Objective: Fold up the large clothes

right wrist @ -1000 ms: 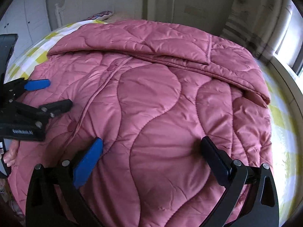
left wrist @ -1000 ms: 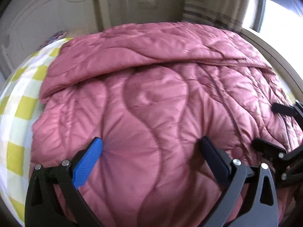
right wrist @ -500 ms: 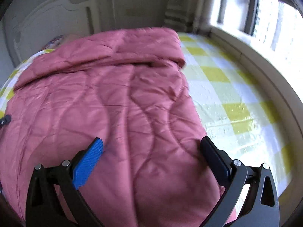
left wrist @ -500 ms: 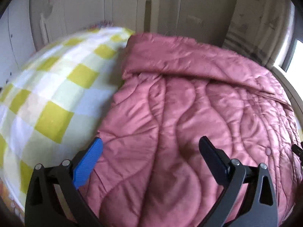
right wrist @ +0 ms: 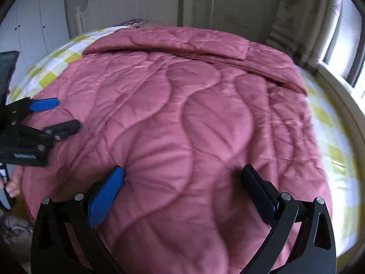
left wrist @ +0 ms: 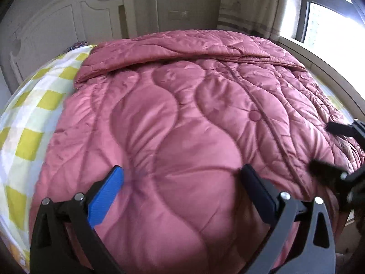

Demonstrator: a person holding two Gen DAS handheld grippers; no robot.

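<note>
Pink quilted coat (left wrist: 182,118) lies spread over most of the bed, on the yellow-check sheet (left wrist: 27,118); landmark = coat. Its far end, toward the white headboard (left wrist: 57,22), is folded back over itself in a thick band. A round snap (left wrist: 255,115) shows on the coat's upper surface, right of centre in the left wrist view.

L gripper (left wrist: 182,180) sits at the coat's near edge, jaws spread wide, nothing between them but quilted fabric below; blue finger (left wrist: 105,196) at the near-left part of the coat, dark finger (left wrist: 257,196) at near-centre. Whether the tips touch the fabric: can't tell.

R gripper (right wrist: 182,180) also at the coat's near edge, jaws spread wide and gripping nothing. In its view the L gripper (right wrist: 54,116) appears at the coat's left edge, also released. From the left wrist view the R gripper (left wrist: 326,150) shows at the coat's right edge, blurred.

Sheet is exposed left of the coat and, in the right wrist view, right of it (right wrist: 330,123). Curtain (left wrist: 251,4) and window (left wrist: 330,22) stand beyond the coat's far-right corner. Wall socket (left wrist: 179,14) beyond its far end.
</note>
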